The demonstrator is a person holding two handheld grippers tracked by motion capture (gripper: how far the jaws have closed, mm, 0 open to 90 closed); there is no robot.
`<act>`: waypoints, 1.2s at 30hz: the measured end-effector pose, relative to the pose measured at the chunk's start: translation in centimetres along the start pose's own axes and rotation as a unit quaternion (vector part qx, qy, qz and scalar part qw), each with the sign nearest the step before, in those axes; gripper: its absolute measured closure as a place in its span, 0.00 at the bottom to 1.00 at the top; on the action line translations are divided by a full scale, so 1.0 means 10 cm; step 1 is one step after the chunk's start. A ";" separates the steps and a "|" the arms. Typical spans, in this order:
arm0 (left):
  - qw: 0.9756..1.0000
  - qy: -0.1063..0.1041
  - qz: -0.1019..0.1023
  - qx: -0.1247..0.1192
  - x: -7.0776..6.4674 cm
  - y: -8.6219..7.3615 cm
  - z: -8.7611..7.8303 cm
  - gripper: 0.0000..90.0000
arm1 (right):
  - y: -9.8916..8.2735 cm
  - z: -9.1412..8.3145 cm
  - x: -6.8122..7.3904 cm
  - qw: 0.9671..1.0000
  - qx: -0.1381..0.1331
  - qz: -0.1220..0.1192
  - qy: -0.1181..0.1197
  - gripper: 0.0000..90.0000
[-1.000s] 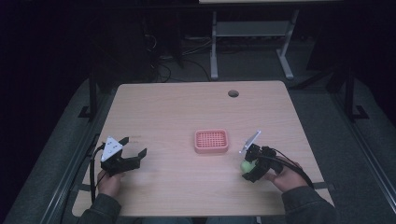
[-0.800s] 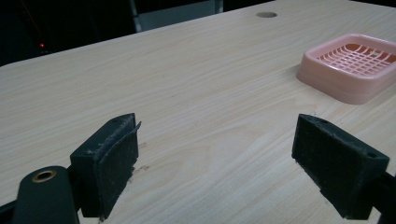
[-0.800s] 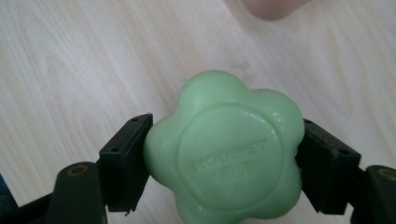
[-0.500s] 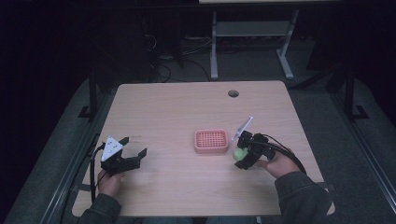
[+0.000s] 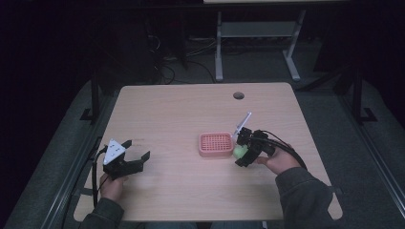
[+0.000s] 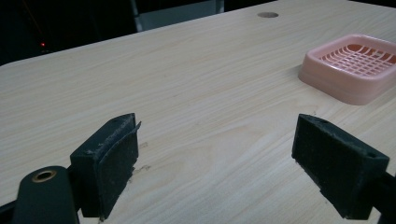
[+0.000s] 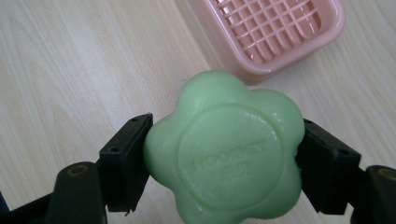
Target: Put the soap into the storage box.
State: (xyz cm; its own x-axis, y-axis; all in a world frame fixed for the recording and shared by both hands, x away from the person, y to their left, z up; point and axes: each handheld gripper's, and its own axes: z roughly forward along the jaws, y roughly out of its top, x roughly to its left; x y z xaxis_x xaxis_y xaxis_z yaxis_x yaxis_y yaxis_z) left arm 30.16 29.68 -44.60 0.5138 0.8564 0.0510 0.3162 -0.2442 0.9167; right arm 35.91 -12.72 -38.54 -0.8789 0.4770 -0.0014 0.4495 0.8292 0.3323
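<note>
Gripping green flower-shaped soap bar (image 7: pixel 224 149): right gripper (image 5: pixel 246 151) jaws closed on its two opposite sides, bar off table. Pink slotted soap dish (image 7: pixel 275 32) just beyond jaw tips, empty, apart from soap. Risk, judged: soap lobes rounded and likely slick, thin side pinch, so bar may twist or squirt out; lowering off-centre could catch dish rim and tip it. Left gripper (image 6: pixel 224 161) far from dish, jaws wide apart, holding nothing, low over wooden table (image 5: pixel 181 114).
</note>
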 end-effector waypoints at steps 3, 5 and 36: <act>1.000 0.000 0.001 0.001 0.00 0.00 0.00 0.16 | 0.04 -0.01 -0.01 1.000 0.000 -0.001 0.000 0.29; 1.000 0.000 0.000 0.001 0.00 0.00 0.00 0.16 | 0.07 -0.01 -0.02 1.000 -0.001 -0.001 0.002 0.29; 1.000 0.001 -0.004 -0.001 0.00 0.00 0.00 0.16 | 0.47 -0.01 -0.12 1.000 -0.008 -0.017 0.008 0.29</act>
State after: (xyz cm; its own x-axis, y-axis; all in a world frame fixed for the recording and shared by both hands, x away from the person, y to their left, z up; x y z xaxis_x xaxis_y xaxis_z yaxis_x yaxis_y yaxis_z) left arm 30.21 29.70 -44.63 0.5095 0.8593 0.0447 0.3187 -0.2367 0.9178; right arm 39.07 -9.41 -36.87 -0.8956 0.4448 0.0015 0.4175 0.8395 0.3479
